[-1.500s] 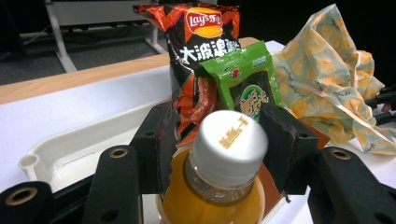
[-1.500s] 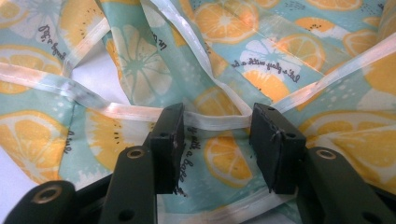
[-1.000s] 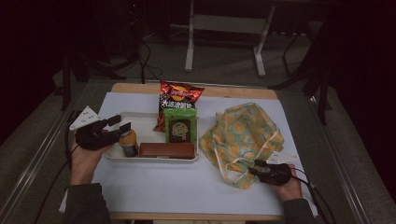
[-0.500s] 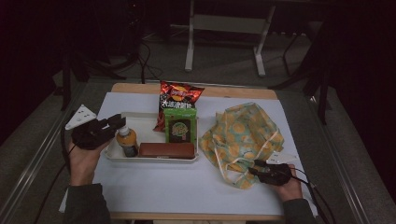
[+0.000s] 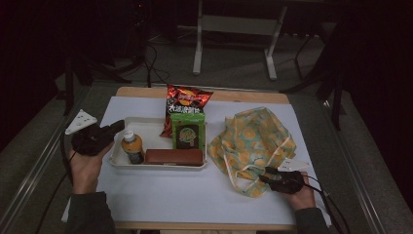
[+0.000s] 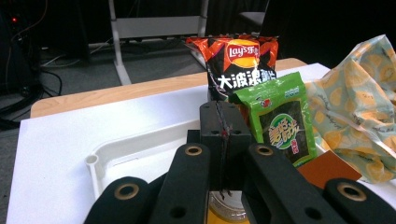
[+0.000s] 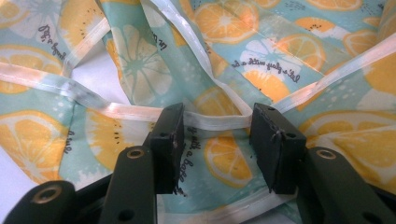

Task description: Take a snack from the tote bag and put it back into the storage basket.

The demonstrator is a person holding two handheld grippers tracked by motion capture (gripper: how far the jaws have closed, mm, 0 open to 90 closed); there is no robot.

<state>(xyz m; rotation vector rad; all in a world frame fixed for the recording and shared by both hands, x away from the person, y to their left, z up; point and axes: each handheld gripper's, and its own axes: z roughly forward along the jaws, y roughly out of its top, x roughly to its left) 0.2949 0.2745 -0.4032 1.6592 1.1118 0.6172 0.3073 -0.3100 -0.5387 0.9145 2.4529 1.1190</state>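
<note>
High view shows a desk (image 5: 160, 195) with a white tray (image 5: 146, 126) at about 9 o'clock from the centre and a lemon-print bag (image 5: 255, 141) at about 3 o'clock. In the tray a bottle (image 5: 132, 147) stands at the left front, a brown box (image 5: 174, 157) lies along the front edge, and a green packet (image 5: 187, 131) lies behind the box. A chips bag (image 5: 187, 100) rests at 12 o'clock, partly over the far rim of the tray. The left hand-held gripper (image 5: 117, 126) is just at 9 o'clock of the bottle; in the left gripper view its jaws are pressed together with nothing between them, and the bottle cap (image 6: 226, 207) is seen below them. The right hand-held gripper (image 5: 265, 178) lies on the near edge of the bag at about 5 o'clock; in the right gripper view its jaws stand wide apart with a white strap (image 7: 215, 122) of the bag running between them, not yet pinched. I think the risk is on both sides. If the right jaws close too low, they may catch only loose cloth, or cloth and strap together, and the bag mouth will not open well. If the left hand-held gripper goes to the bottle with jaws together, it may push the bottle over against the box or the tray wall.
</note>
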